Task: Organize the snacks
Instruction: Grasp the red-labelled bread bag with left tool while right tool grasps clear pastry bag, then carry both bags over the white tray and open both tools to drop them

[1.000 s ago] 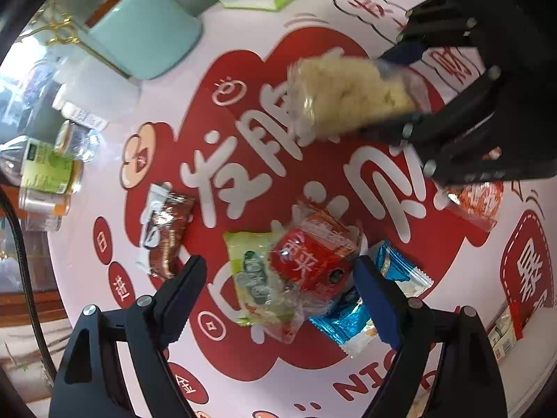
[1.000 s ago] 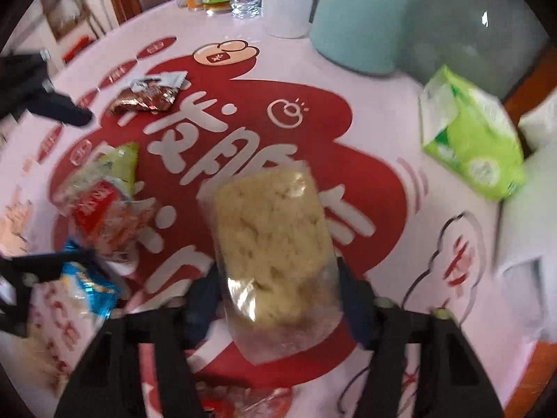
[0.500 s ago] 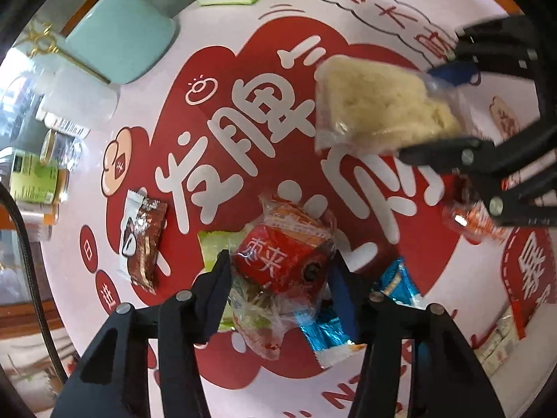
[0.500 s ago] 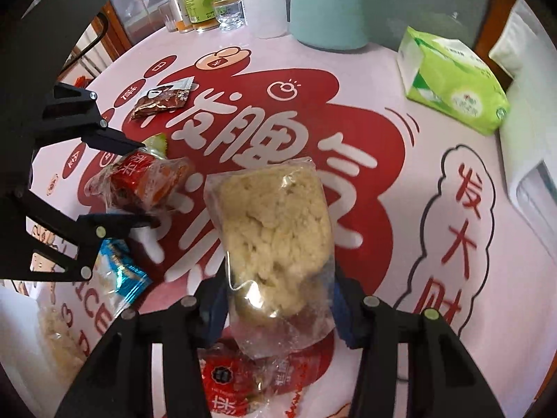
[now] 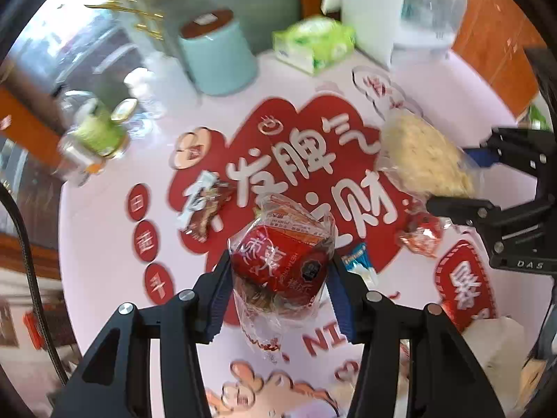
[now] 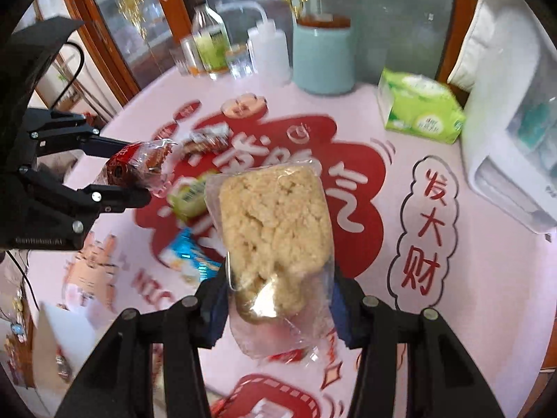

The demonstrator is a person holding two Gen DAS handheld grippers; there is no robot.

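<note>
My left gripper (image 5: 280, 280) is shut on a red snack packet (image 5: 282, 254) in clear wrap and holds it above the table; it also shows at the left of the right wrist view (image 6: 139, 165). My right gripper (image 6: 278, 299) is shut on a clear bag of pale rice crisp (image 6: 275, 223), also lifted, seen at the right of the left wrist view (image 5: 423, 160). On the pink and red tablecloth (image 6: 470, 244) lie a brown packet (image 5: 205, 209), a green packet (image 6: 188, 196), a blue packet (image 6: 188, 254) and a small red packet (image 5: 423, 237).
At the back of the table stand a teal canister (image 6: 322, 59), a green tissue pack (image 6: 419, 109), a white squeeze bottle (image 6: 266, 52), a green-labelled bottle (image 6: 209, 45) and glasses. A white appliance (image 6: 515, 139) sits at the right edge. A white box (image 5: 494, 345) is near the front.
My left gripper closed on the red packet and lifted it off the pile. Both grippers have risen and tilted up, so the back of the table now shows.
</note>
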